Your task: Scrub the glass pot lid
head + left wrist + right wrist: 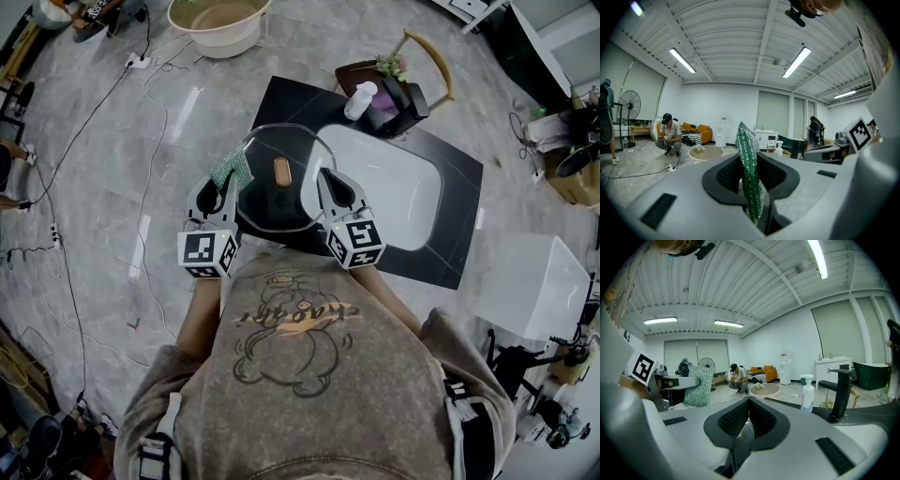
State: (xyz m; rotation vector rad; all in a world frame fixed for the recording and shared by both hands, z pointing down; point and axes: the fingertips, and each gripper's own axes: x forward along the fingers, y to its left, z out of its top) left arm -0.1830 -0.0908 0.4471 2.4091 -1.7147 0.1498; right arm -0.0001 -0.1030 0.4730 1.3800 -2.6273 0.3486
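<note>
The glass pot lid [272,192], with a brown knob [281,171], is held up over the black counter's left end. My right gripper [324,180] is shut on the lid's right rim; in the right gripper view the lid shows only as a thin edge between the shut jaws [746,417]. At the lid's left side, my left gripper [225,185] is shut on a green scrub sponge [230,171]. The sponge stands upright between the jaws [752,187] in the left gripper view, and the sponge [698,386] also shows in the right gripper view.
A white sink [398,187] is set in the black counter [450,258], with a black faucet [410,98] and a soap bottle [359,100] behind it. A beige basin [217,23] and cables lie on the floor. A white box [534,286] stands to the right.
</note>
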